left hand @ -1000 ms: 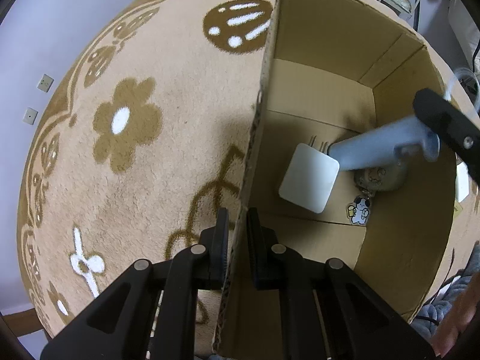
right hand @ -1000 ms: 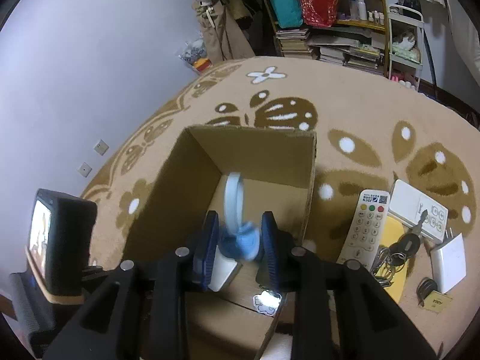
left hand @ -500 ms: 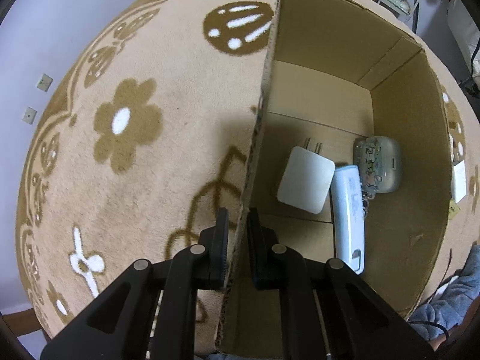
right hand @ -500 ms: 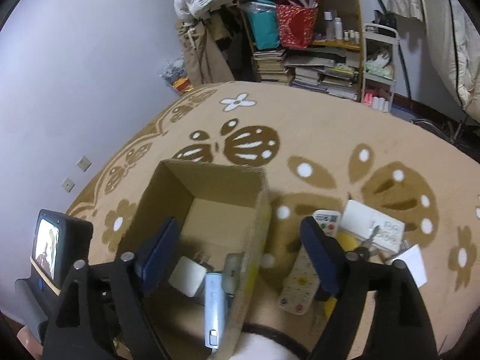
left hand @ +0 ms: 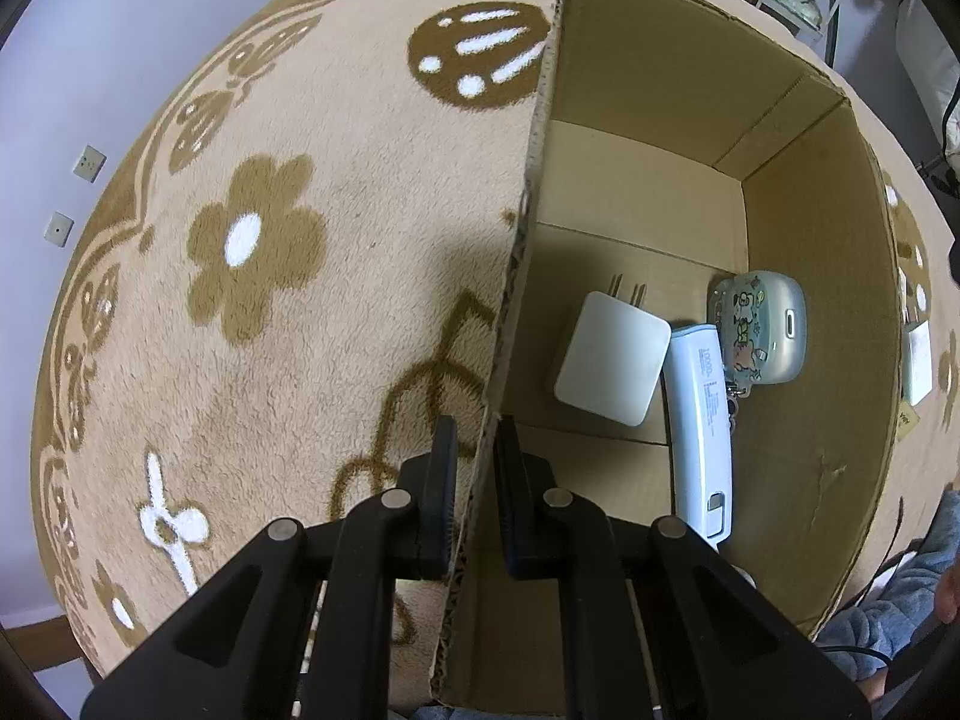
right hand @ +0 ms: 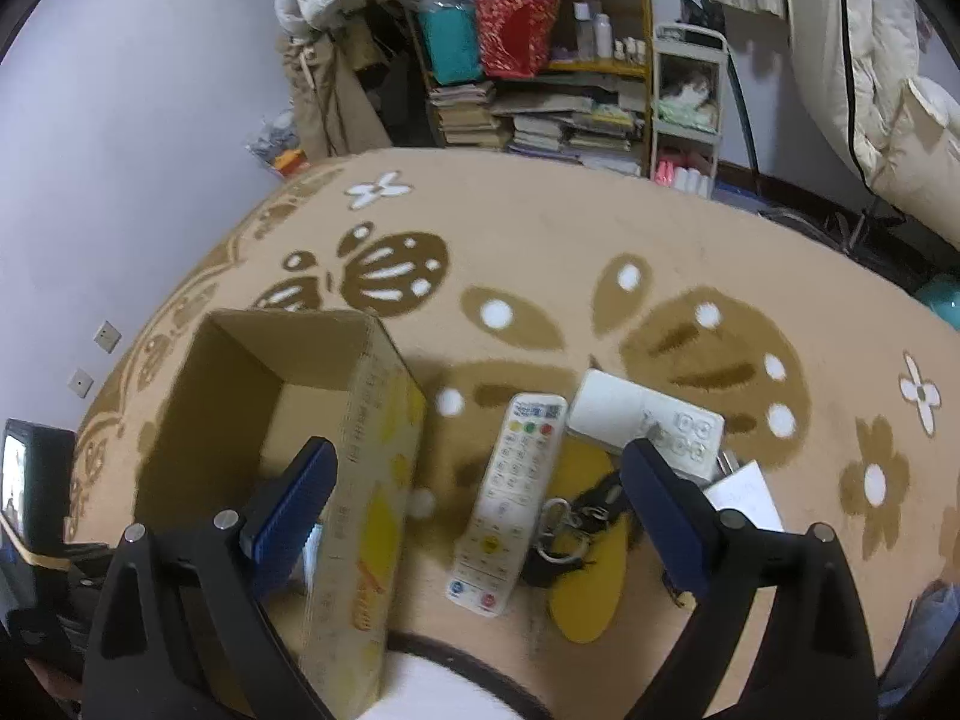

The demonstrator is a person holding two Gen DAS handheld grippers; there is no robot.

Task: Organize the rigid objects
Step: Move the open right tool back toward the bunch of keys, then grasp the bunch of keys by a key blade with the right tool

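My left gripper is shut on the left wall of an open cardboard box. Inside lie a white charger, a pale blue power bank and a decorated pale green case. My right gripper is wide open and empty, raised above the carpet to the right of the box. Below it lie a white remote, a key bunch on a yellow pad, a white power strip and a white card.
A tan carpet with brown flower patterns covers the floor. A cluttered bookshelf and a small white cart stand at the far wall. Bedding hangs at the right. A small screen sits at the far left.
My right gripper let go of the pale blue power bank into the box, opened wide, then rose and moved right over the remote and keys. My left gripper stayed clamped on the box wall.
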